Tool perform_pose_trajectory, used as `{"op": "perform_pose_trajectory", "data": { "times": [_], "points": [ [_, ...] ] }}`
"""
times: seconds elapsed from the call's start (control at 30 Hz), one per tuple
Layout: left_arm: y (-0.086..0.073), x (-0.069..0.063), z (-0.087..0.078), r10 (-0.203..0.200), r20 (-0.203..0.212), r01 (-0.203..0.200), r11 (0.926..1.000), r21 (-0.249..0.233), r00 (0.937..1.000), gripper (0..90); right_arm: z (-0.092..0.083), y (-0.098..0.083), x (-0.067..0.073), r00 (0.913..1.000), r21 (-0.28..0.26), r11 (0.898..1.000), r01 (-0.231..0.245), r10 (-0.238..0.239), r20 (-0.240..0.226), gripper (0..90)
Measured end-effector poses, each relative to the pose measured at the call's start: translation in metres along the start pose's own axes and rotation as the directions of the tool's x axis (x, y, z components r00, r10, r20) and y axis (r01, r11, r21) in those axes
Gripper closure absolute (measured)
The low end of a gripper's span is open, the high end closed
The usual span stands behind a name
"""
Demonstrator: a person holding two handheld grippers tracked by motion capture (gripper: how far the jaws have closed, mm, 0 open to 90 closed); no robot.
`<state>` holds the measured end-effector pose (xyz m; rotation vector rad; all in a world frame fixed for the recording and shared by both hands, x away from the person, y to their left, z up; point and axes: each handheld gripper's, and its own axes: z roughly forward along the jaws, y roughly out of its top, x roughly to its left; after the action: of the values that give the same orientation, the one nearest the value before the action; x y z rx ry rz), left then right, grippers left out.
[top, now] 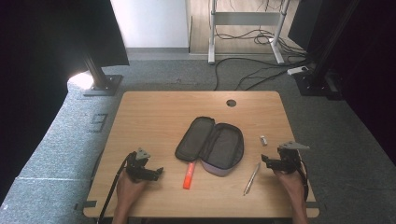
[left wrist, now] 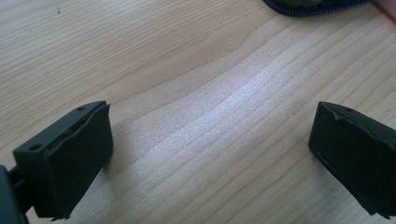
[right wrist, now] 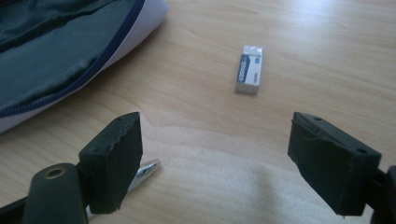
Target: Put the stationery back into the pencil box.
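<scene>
I see the pencil case (top: 211,145) lying unzipped and spread flat on the wooden surface (top: 154,112), between my two tools; its dark lining looks bare, though I cannot make out its depths. My left hand-held gripper (top: 145,171) sits released, jaws wide apart over bare wood, and in its own view a sliver of the case's blue zipper edge (left wrist: 308,5) is cut off at the top. My right hand-held gripper (top: 275,162) is also spread wide, grasping nothing. Ahead of it lies a small white eraser (right wrist: 249,70) in a printed sleeve. A silver pen (top: 251,179) lies just beside its left jaw, which partly hides the tip. An orange-red marker (top: 188,175) rests between the left hand-held gripper and the case, touching the case's near edge.
</scene>
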<state>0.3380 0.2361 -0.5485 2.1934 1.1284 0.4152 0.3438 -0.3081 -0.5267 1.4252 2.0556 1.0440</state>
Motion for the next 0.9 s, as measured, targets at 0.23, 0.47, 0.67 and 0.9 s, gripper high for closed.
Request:
{"op": "perform_pose_trajectory", "data": {
  "times": [0.23,0.47,0.67,0.9],
  "points": [
    [0.000,0.000,0.000,0.000,0.000,0.000,1.0000,0.001,1.0000,0.0,0.004,0.013,0.002,0.9997,-0.003,1.000,0.025,-0.025,-0.001,27.1],
    [0.000,0.000,0.000,0.000,0.000,0.000,1.0000,0.001,1.0000,0.0,0.012,0.024,-0.001,0.9991,0.024,0.999,0.040,-0.040,0.014,31.1],
    [0.000,0.000,0.000,-0.001,0.001,0.001,1.0000,0.000,1.0000,0.0,0.018,0.036,-0.003,0.9983,0.033,0.998,0.053,-0.054,0.019,35.1],
    [0.000,0.000,0.000,-0.002,0.000,0.002,1.0000,-0.001,1.0000,0.0,0.034,0.048,-0.009,0.9984,0.057,0.997,0.055,-0.056,0.013,40.4]
  ]
}}
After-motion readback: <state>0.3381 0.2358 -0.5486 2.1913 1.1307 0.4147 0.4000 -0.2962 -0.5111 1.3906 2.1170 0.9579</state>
